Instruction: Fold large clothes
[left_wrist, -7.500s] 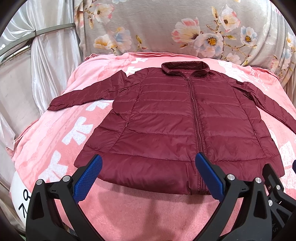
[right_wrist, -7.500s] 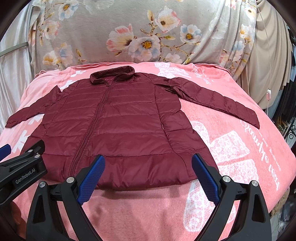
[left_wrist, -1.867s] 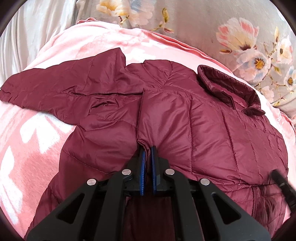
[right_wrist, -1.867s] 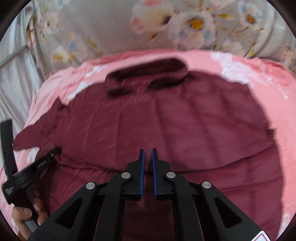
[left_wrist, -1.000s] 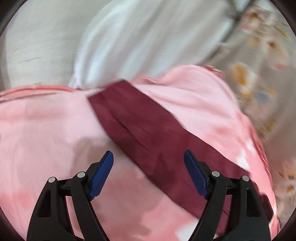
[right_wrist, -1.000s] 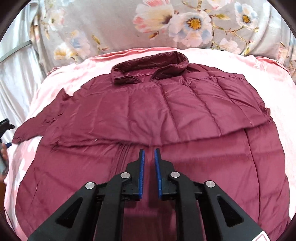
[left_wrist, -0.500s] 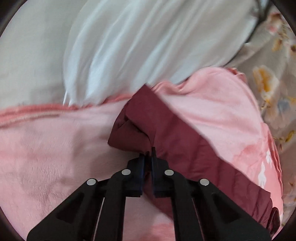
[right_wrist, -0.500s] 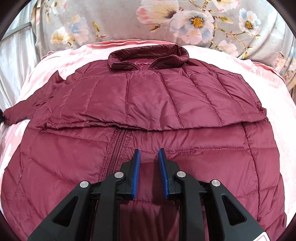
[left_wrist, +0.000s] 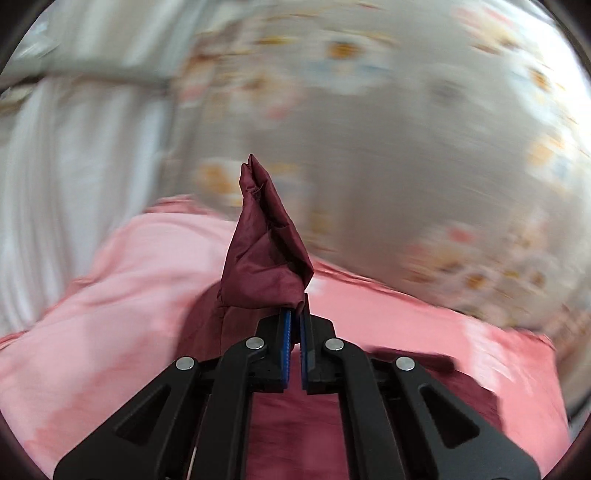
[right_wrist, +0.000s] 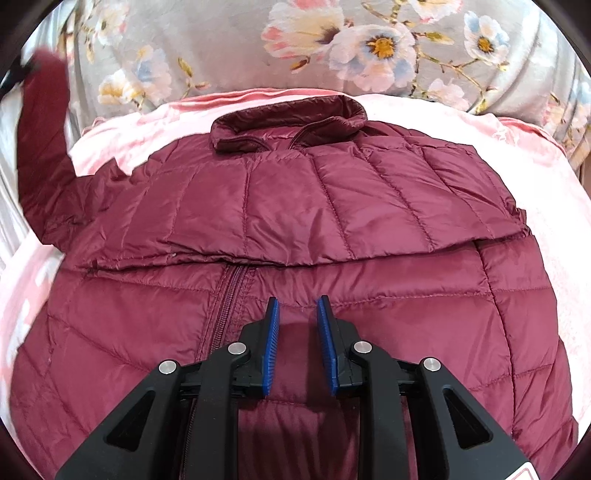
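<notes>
One sleeve is up in the air now, that's the big change. Half a second back the left gripper was down on the pink fleece blanket pinching the cuff where it lay; now it's swung up and round, and the cuff end of the dark maroon sleeve stands in a crumpled peak just above the tips in the middle of the left wrist frame. Its blue pads are squeezed together on the fabric. Everything behind is smeared with motion blur, so it's clearly mid-swing.

Over in the right wrist view you can see that same sleeve hanging raised at the upper left edge of the frame, off the blanket. The maroon quilted puffer jacket fills the centre of that frame, collar at the top, with one side already folded across the chest and its edge running over the zip.

Right gripper has changed too: a second ago its pads were nearly touching, now they're parted a bit with nothing between them, sitting low over the jacket front at lower centre. I'd guess it just let go.

So my read: one side is folded in, and this sleeve is on its way across the body next. Slippery shell, could slide off.
</notes>
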